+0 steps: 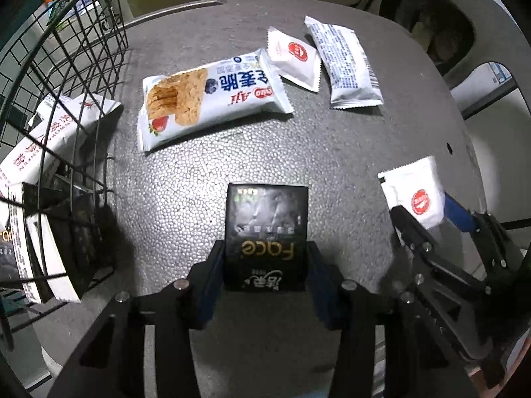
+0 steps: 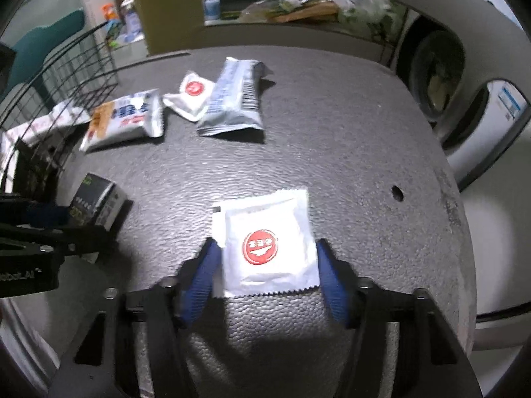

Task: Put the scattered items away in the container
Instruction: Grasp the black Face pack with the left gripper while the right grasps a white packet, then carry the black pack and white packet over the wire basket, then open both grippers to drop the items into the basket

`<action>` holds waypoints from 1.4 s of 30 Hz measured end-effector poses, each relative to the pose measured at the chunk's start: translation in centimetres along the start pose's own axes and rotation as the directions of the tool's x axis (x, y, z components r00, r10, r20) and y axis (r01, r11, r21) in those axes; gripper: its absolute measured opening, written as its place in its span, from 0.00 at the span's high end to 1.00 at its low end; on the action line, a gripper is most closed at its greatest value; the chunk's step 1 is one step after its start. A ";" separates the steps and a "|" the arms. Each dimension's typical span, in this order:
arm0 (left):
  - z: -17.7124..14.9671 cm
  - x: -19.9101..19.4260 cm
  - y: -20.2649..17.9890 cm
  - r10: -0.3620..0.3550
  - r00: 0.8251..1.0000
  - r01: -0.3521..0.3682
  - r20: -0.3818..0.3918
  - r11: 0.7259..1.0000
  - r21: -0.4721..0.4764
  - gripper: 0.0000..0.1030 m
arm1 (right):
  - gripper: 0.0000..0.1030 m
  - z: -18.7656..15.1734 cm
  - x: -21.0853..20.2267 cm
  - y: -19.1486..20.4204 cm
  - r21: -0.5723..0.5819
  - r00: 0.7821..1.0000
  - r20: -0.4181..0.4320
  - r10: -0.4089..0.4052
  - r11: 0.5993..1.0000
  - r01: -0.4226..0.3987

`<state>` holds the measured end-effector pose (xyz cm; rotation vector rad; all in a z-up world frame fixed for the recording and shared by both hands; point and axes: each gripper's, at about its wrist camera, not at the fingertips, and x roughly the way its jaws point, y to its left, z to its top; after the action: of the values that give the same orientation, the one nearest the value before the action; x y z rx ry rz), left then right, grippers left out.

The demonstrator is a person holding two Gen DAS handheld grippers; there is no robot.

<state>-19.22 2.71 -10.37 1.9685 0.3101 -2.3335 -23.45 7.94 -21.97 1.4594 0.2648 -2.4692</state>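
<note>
Black packet (image 1: 265, 232) between left hand-held gripper (image 1: 265, 262) fingers, grey table (image 1: 199, 172)

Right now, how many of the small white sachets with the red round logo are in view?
2. One sachet sits between the right gripper fingers; the other sachet lies at the table's far side, between the wheat-crisp packet and the silver wrapper. The wire basket may hide more.

Colours on the grey pebbled table (image 2: 332, 132)

Black box (image 1: 265, 232) with gold lettering; white sachet (image 2: 265, 242) with red round emblem; white cereal-bar wrapper (image 1: 212, 102), blue script, at 11 o'clock; black wire basket (image 1: 59, 66); blue finger pads (image 2: 202, 272).
</note>
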 end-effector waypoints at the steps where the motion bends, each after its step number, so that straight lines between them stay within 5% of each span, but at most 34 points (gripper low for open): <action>1: -0.1 -0.1 0.1 -0.005 1.000 0.005 -0.001 1.000 0.000 0.49 | 0.84 0.1 -0.1 0.2 -0.011 1.000 0.001 0.005 1.000 -0.005; 3: -0.3 -0.5 0.4 -0.007 1.000 0.007 0.000 1.000 0.000 0.49 | 0.97 0.1 -0.1 0.9 -0.035 1.000 -0.008 0.003 0.999 -0.003; 6: -0.6 -1.6 1.0 -0.010 1.000 0.010 0.010 1.000 -0.002 0.50 | 0.97 0.1 -0.6 1.7 -0.061 0.999 0.002 -0.047 0.997 0.047; 11: -1.0 -5.6 2.4 -0.033 0.998 0.032 0.057 0.999 0.011 0.50 | 0.97 1.2 -3.7 2.3 -0.056 0.998 0.053 -0.015 0.998 0.018; 17: -1.5 -14.0 2.3 -0.078 0.980 0.076 0.185 0.997 0.019 0.50 | 0.97 5.0 -10.4 5.4 -0.089 0.982 0.167 0.092 0.993 -0.078; 23: 0.2 -18.3 7.2 0.021 0.964 0.001 0.264 0.997 -0.081 0.50 | 0.97 8.7 -14.1 12.0 -0.173 0.948 0.205 0.243 0.962 -0.209; 29: 0.2 -16.4 15.5 0.142 0.968 -0.095 0.205 0.970 -0.223 0.50 | 0.97 10.1 -11.9 18.9 -0.219 0.923 0.126 0.364 0.918 -0.332; 37: -0.7 -13.7 18.7 0.134 0.978 -0.087 0.163 0.960 -0.267 0.50 | 0.95 9.8 -8.6 22.8 -0.229 0.916 0.051 0.397 0.898 -0.377; 42: -0.4 -12.6 19.0 0.110 0.976 -0.053 0.190 0.959 -0.279 0.46 | 0.83 9.6 -8.2 23.2 -0.237 0.912 0.041 0.409 0.890 -0.389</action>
<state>-13.07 -16.74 -0.07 1.5727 0.4947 -2.2735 -20.37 -15.73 -10.76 1.1692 0.1936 -2.0888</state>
